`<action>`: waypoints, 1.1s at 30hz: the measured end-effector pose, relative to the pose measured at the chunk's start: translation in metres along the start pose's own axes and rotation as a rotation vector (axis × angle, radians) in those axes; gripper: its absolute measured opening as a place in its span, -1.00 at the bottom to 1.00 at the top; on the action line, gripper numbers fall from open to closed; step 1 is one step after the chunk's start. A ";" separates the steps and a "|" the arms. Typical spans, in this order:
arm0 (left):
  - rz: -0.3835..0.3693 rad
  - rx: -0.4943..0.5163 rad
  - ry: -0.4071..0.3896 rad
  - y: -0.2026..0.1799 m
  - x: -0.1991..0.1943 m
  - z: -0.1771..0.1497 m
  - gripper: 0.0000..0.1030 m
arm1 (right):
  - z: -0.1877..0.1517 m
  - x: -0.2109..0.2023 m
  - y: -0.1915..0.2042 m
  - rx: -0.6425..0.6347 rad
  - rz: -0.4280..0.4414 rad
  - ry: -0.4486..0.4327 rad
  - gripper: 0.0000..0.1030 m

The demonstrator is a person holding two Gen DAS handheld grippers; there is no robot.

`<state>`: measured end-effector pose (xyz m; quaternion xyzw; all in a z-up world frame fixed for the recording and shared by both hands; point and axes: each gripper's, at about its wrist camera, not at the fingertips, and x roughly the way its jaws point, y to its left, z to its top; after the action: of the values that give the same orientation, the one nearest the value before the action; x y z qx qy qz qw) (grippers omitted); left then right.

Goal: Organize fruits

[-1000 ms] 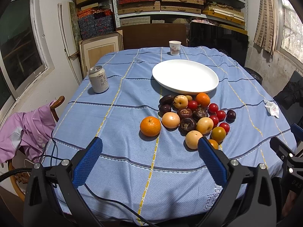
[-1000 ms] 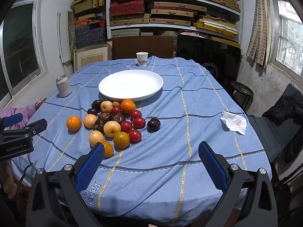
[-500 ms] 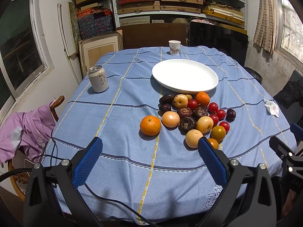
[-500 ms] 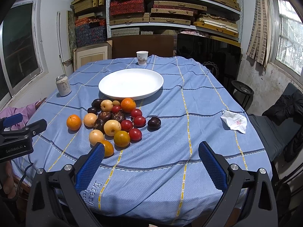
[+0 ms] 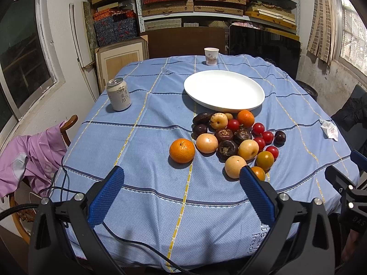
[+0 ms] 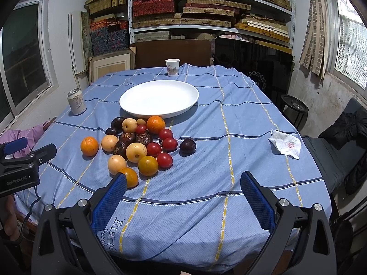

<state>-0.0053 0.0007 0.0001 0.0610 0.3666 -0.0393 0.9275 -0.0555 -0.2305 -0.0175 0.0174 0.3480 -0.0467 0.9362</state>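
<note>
A pile of fruit (image 5: 234, 137) lies on the blue tablecloth: oranges, pale apples, red tomatoes, dark plums and brown fruit. A lone orange (image 5: 182, 150) sits left of the pile. An empty white plate (image 5: 224, 89) stands just behind it. My left gripper (image 5: 181, 181) is open and empty above the near table edge, short of the fruit. In the right wrist view the pile (image 6: 140, 144) and plate (image 6: 159, 99) sit ahead and left. My right gripper (image 6: 183, 188) is open and empty near the front edge.
A drink can (image 5: 118, 94) stands at the left of the table, a paper cup (image 5: 211, 56) at the far edge, a crumpled tissue (image 6: 285, 144) at the right. A chair with pink cloth (image 5: 34, 153) is left of the table. Shelves fill the back wall.
Both grippers have crept slightly forward toward the table; the fruit, plate and can have not moved.
</note>
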 end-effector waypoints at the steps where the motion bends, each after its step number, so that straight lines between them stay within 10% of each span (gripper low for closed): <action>1: 0.000 -0.001 0.000 0.000 0.000 0.000 0.92 | 0.000 0.000 0.000 0.000 0.000 0.001 0.93; 13: 0.006 0.002 0.013 -0.001 0.005 -0.008 0.92 | 0.000 0.006 0.000 0.000 0.015 0.015 0.93; 33: 0.033 -0.005 0.229 0.009 0.157 0.002 0.92 | 0.000 0.064 -0.007 -0.021 0.043 0.104 0.93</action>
<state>0.1112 0.0053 -0.1050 0.0690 0.4692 -0.0161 0.8803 -0.0078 -0.2420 -0.0592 0.0174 0.3962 -0.0220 0.9177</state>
